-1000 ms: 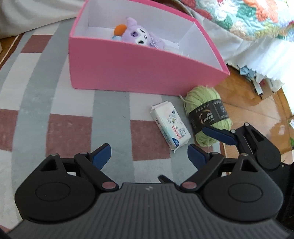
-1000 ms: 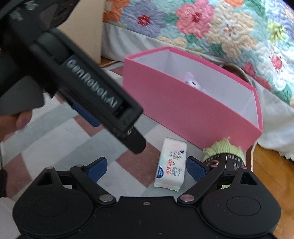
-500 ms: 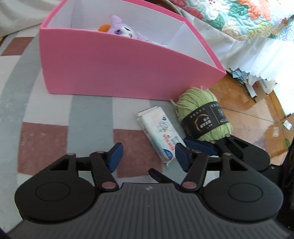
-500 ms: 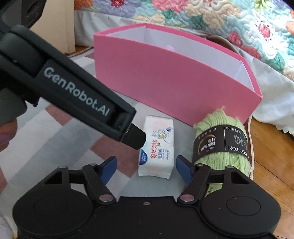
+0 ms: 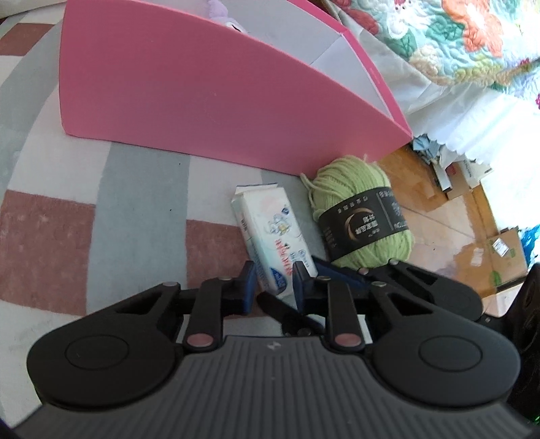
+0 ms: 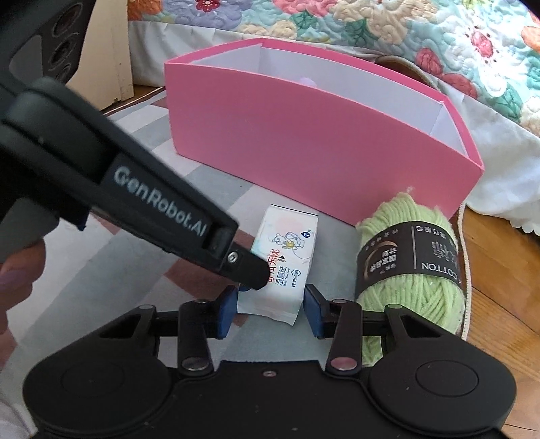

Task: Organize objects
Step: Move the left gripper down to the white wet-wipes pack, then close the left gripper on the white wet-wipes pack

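Note:
A white wet-wipes pack [image 5: 266,219] [image 6: 287,250] lies on the checked rug in front of a pink box [image 5: 202,101] [image 6: 303,135]. My left gripper [image 5: 275,280] is shut on the pack's near end. In the right wrist view its black body [image 6: 152,206] crosses from the left to the pack. My right gripper [image 6: 270,312] straddles the same end, its jaws closing with a thin gap still at the right pad [image 6: 312,315]. A green yarn ball [image 5: 347,175] [image 6: 405,216] with a black band lies right of the pack. A purple plush toy [image 5: 219,10] peeks over the box rim.
A bed with a floral quilt [image 6: 371,27] stands behind the box. Wooden floor [image 6: 499,304] begins at the rug's right edge, with cardboard scraps [image 5: 499,250] on it. A person's hand [image 6: 20,270] shows at the left edge.
Both grippers sank toward the wipes pack and their jaws narrowed from wide open. The left closed on the pack's near end; the right's pads came in around it.

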### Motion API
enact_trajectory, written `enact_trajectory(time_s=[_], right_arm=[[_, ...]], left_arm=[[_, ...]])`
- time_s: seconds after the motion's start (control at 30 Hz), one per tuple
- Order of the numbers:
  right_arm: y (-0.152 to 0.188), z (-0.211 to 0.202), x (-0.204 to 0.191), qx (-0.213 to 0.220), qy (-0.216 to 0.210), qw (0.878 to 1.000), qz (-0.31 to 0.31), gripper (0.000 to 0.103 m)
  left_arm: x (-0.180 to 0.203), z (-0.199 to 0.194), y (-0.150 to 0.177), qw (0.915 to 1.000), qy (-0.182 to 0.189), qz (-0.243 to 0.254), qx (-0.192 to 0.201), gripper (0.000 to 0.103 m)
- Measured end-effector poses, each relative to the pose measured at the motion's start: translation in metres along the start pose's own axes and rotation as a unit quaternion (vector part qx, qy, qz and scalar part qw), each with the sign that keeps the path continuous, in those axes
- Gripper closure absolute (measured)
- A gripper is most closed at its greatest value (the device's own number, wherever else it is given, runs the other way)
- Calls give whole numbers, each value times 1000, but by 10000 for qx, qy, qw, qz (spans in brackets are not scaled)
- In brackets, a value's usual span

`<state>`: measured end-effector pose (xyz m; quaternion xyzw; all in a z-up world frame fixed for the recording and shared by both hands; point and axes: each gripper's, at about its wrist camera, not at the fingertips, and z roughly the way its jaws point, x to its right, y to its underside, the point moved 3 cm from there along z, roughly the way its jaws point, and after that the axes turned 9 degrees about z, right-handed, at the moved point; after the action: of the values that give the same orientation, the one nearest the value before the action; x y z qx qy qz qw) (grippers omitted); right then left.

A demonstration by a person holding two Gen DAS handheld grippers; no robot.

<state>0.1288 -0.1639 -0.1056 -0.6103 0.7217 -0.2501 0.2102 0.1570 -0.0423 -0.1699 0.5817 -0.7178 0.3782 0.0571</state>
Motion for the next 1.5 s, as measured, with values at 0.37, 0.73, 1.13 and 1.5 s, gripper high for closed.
enact_trajectory(time_s=[0.37, 0.73, 1.13, 1.5], right_arm=[[0, -6, -14, -208, -531, 9983, 134, 53], [-4, 10, -9, -308, -505, 9968, 534, 49], [-2, 8, -12, -274, -582, 9962, 581, 53], [5, -10, -26, -304, -616, 9971, 333, 54]], left_arm=[[-21, -10, 5, 9976, -60, -657, -196, 81], [-25, -3, 3, 9977, -159, -660, -92, 81], [-14, -2, 6, 9983, -216, -473, -260, 77], [0, -18, 14, 9984, -239, -207, -459, 73]])
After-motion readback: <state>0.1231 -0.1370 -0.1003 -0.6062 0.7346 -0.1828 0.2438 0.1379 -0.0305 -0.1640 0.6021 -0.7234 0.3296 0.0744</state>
